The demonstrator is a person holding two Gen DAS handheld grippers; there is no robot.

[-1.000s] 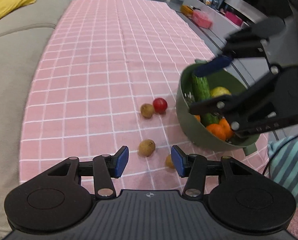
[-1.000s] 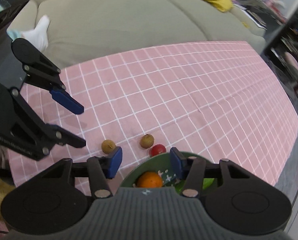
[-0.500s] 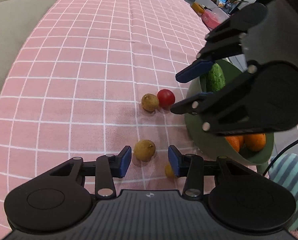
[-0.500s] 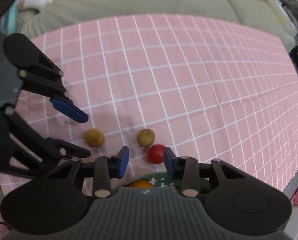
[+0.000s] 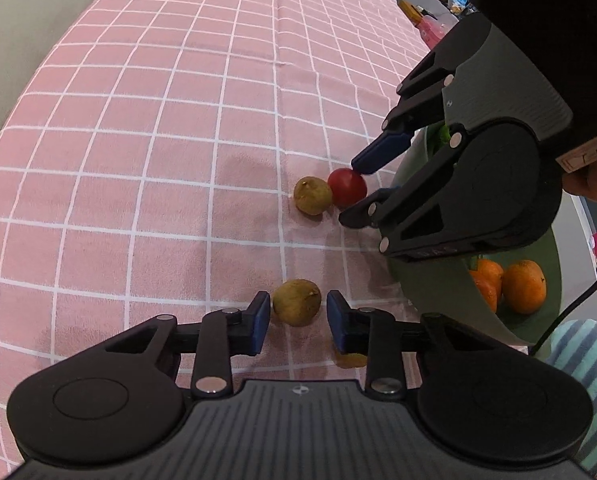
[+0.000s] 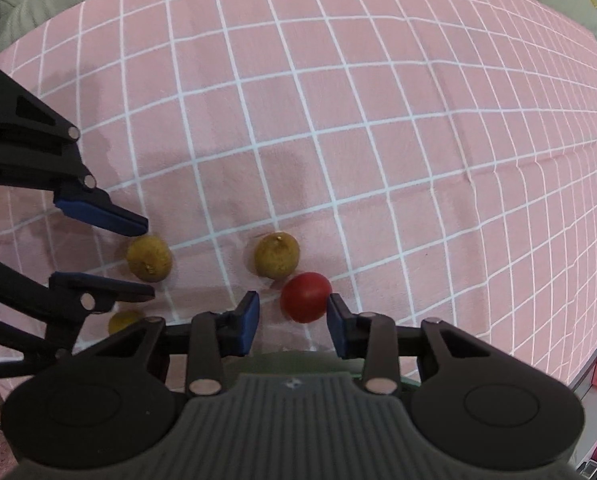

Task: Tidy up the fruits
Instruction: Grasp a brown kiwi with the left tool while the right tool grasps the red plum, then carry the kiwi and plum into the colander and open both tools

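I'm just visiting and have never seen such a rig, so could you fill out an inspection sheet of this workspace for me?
Surface: pink checked tablecloth, flat.
Job's things: red fruit touching a brown fruit; another brown fruit; green bowl holding oranges.
Clutter: small yellowish fruit, partly hidden.
Grippers: left gripper open around the nearer brown fruit; right gripper open around the red fruit.
Cables: black cable beside the bowl.
Surroundings: beige sofa, striped cloth.

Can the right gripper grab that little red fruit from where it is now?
Probably yes: the right gripper is open with the red fruit between its fingertips. A brown fruit touches it behind, outside the jaws.
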